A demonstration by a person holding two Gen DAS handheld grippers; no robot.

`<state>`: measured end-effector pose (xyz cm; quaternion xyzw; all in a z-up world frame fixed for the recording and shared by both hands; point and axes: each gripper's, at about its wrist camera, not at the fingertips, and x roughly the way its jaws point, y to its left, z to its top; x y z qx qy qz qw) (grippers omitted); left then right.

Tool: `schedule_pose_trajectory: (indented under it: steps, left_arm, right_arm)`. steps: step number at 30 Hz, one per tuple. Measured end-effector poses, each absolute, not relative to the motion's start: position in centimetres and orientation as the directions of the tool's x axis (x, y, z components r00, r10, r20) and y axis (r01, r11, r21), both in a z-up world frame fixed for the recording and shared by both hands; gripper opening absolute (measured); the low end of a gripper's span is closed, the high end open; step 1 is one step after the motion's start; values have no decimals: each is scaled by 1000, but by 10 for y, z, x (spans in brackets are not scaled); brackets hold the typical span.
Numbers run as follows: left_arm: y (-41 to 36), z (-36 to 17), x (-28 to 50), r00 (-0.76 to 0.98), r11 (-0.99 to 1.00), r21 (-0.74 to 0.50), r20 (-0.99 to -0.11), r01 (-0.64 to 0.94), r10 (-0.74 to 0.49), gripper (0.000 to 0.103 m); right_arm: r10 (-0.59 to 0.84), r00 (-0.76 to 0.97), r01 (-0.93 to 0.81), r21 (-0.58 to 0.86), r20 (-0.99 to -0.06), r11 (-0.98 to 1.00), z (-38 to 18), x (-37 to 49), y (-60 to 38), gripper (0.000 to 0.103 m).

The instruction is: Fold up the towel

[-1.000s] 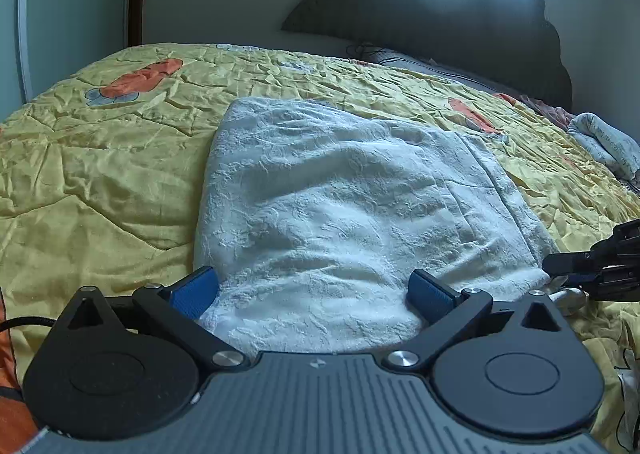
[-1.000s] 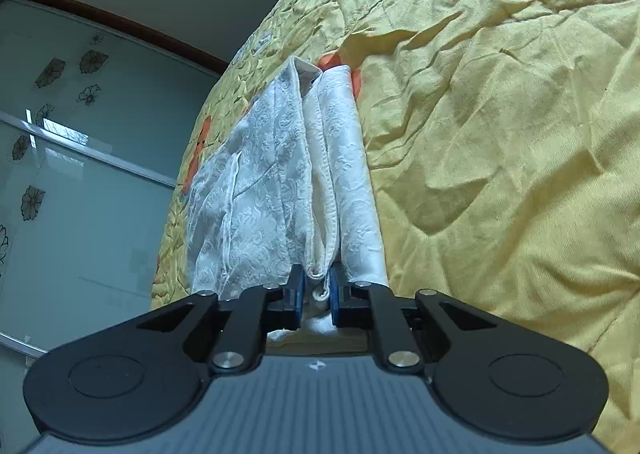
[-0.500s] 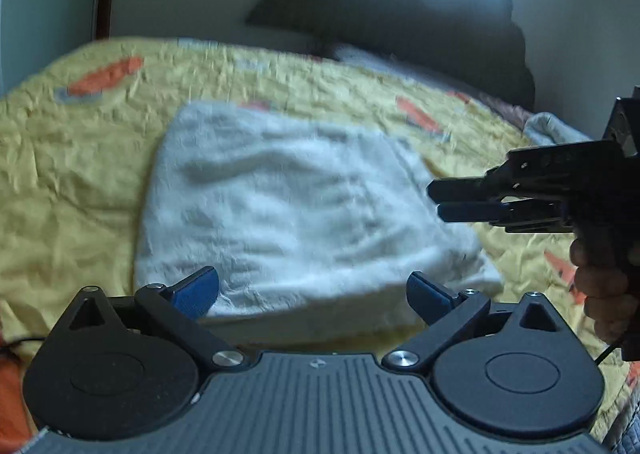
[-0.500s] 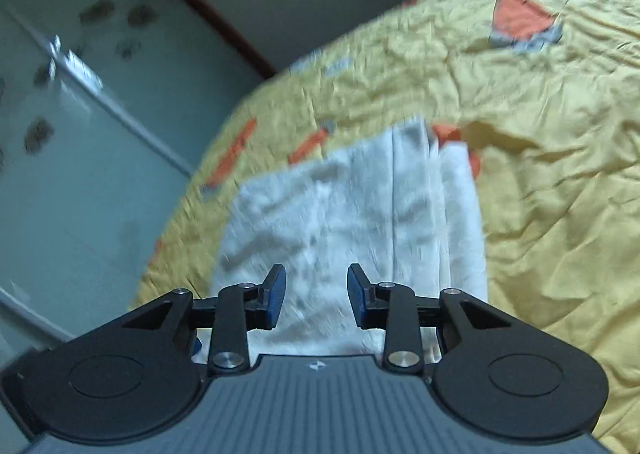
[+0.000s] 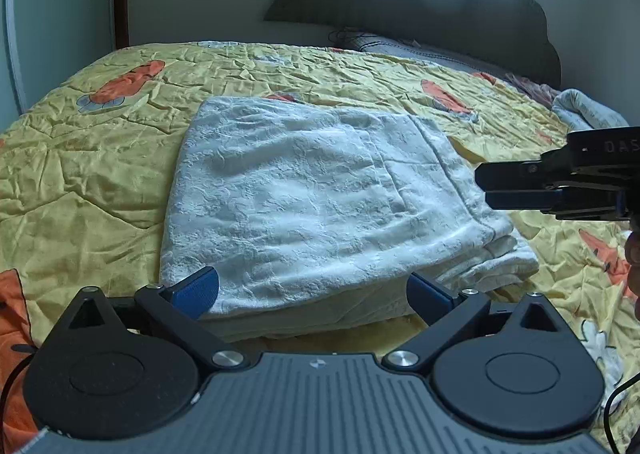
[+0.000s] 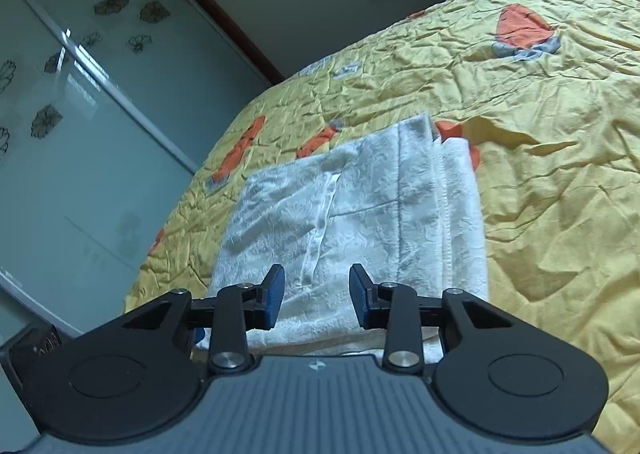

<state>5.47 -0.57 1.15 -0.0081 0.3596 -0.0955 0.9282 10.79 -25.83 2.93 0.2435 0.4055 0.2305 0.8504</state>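
Right gripper [image 6: 316, 300] now off towel [image 6: 360, 213]

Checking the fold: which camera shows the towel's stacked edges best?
The right wrist view: the towel shows its layered hems running lengthwise. The left wrist view shows its broad top, edges bunched at the near right corner.

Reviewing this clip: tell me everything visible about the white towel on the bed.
The white towel is a textured, embossed-looking cloth folded into a rough rectangle of several layers, with stacked edges showing along one side. It lies flat on the yellow quilt, slightly rumpled. Neither gripper grips it: the left gripper stands wide open at its near edge, and the right gripper, jaws opening, holds nothing.
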Motion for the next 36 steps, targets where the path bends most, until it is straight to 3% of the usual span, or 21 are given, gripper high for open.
schedule_pose_trajectory:
  steps: [1,5,10,14,19,23,26,27,29,32,36]
  left_arm:
    - [-6,9,56,718,981,-78,-672,176,-182,102]
    - [-11,-1,60,722,982,-40,-672,183,-162,102]
    - [-7,6,57,719,984,-59,-676,166,-162,99]
    - [8,14,44,721,982,-71,-670,172,-175,99]
    - [36,21,27,738,993,-65,-665,96,-115,99]
    - [43,25,32,753,991,-113,-646,68,-125,99]
    - [33,21,39,766,990,-98,-627,98,-138,99]
    - [28,14,44,747,990,-90,-650,106,-139,96]
    - [26,-5,51,692,990,-94,-709,102,-139,100]
    - [21,-13,43,713,989,-32,-689,145,-127,99]
    - [35,-4,36,714,992,-72,-688,109,-128,97]
  right_arm:
    - [561,531,-168,570,-635,804,17,114,-254,34]
    - [596,538,-182,608,-596,773,-1,113,-258,33]
    - [514,554,-197,497,-655,845,23,104,-243,34]
    - [464,606,-252,398,-646,882,43,82,-237,37]
    - [389,678,-259,293,-623,920,51,59,-241,54]
    - [408,675,-278,300,-615,912,52,70,-231,55]
    - [393,639,-276,279,-662,920,31,85,-218,56]
    - [373,615,-269,261,-694,927,20,90,-215,57]
    - [378,645,-323,212,-664,922,11,81,-214,58]
    - [399,635,-315,249,-662,916,13,78,-222,58]
    - [385,633,-245,298,-672,923,26,65,-237,61]
